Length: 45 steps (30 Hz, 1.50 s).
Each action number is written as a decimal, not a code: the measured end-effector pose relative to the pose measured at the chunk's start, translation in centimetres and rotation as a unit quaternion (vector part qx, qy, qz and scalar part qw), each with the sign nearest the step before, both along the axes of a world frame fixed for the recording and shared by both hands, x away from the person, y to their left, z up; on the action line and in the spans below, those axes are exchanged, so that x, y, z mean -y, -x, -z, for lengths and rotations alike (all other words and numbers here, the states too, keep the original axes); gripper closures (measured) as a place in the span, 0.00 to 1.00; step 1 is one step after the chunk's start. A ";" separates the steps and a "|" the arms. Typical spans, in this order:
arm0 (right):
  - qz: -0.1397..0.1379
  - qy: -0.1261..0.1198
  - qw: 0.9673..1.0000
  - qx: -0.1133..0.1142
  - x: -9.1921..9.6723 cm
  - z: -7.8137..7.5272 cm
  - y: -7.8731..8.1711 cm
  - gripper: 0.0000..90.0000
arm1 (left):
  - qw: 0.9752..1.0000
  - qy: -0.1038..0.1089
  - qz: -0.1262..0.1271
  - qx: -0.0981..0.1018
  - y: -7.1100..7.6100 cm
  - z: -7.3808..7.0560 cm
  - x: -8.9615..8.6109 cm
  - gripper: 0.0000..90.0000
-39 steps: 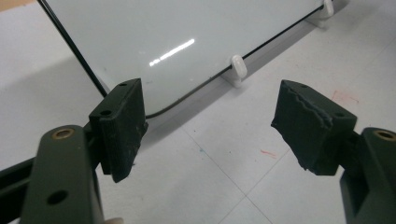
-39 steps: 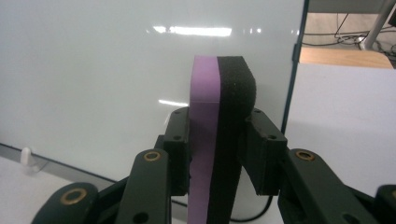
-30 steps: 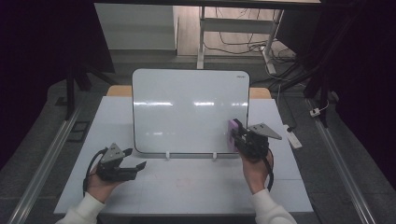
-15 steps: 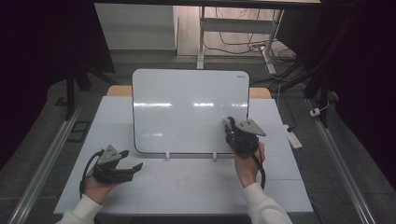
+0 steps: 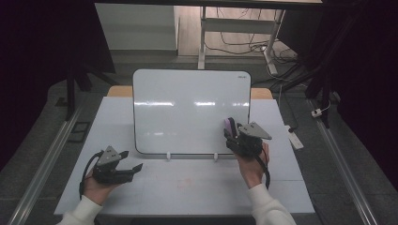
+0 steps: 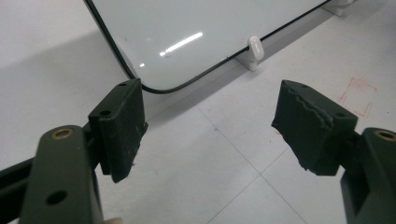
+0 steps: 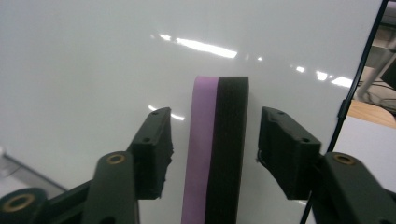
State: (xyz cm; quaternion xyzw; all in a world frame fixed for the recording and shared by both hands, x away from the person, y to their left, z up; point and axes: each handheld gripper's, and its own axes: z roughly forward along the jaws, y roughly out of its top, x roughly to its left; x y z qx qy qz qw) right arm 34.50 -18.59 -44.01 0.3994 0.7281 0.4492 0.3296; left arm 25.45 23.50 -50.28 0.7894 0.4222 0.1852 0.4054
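Leftward along the whiteboard (image 5: 190,110) since the earlier frame, the right hand-held gripper (image 5: 231,132) straddles a purple-and-black eraser (image 7: 215,154) against the board, jaws slightly apart. On the bench (image 5: 187,187), the left hand-held gripper (image 5: 130,161) rests wide, empty.

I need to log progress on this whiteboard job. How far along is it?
The whiteboard already looks blank, with no marks visible. In hand: the right gripper has the purple and black eraser between its fingers at the board's face, with gaps on both sides. The left gripper sits open over the table. What remains cannot be told.
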 end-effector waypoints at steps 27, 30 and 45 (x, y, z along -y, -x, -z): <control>-0.091 -0.023 0.996 -0.005 6.7 1.9 3.2 0.40 | 1.000 0.007 0.003 -0.017 0.1 0.5 -0.4 0.28; -0.093 -0.024 0.995 -0.004 7.7 2.2 3.6 0.40 | 1.000 0.007 0.007 -0.021 0.0 0.6 -0.4 0.27; -0.083 -0.011 0.996 -0.022 11.4 4.5 5.0 0.40 | 1.000 0.010 0.010 -0.027 0.1 0.7 -0.4 0.27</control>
